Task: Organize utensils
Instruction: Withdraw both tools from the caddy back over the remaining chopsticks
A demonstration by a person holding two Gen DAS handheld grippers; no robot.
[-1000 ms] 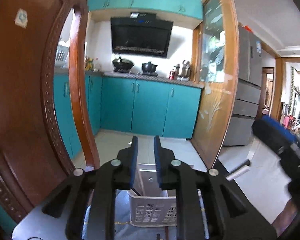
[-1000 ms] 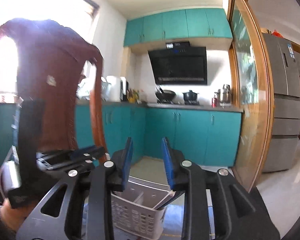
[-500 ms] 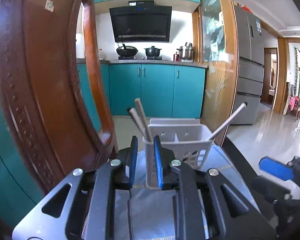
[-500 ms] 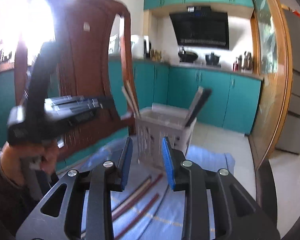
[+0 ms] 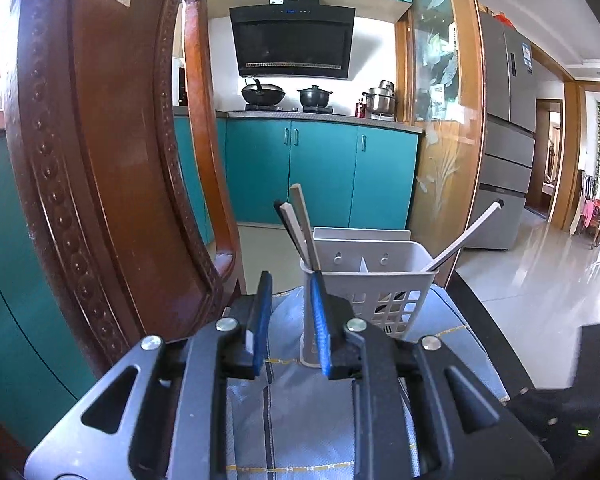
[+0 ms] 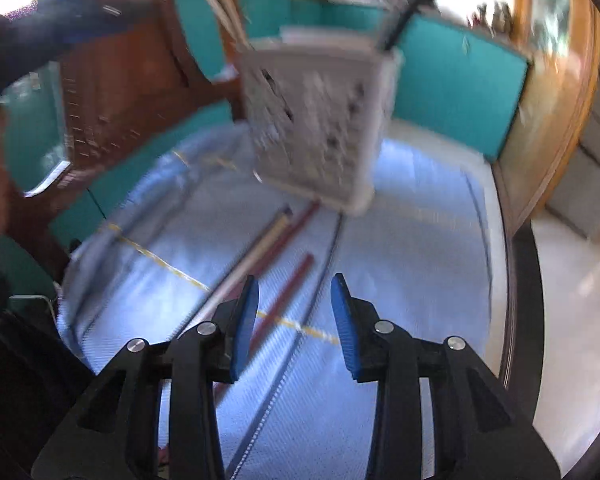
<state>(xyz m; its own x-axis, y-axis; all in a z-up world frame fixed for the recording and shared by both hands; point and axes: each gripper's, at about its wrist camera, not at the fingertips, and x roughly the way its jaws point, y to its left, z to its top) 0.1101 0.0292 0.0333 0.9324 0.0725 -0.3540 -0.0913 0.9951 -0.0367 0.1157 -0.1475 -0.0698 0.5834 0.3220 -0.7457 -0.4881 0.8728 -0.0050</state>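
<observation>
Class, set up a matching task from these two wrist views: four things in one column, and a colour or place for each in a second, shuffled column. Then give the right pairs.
Things
1. utensil basket
2. loose chopsticks
3. kitchen cabinets
4. chair back

Colour or place
A. teal, below the stove counter
B. lying flat on the blue cloth
C. white plastic, standing on the cloth with sticks in it
D. carved dark red-brown wood

Pairs: 1-C, 2-B, 3-A, 4-D

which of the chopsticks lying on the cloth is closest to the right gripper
The dark red chopstick lying apart from the others: its near end runs in beside the right gripper, whose jaws are opening. The pale and red pair lies further left.
</observation>
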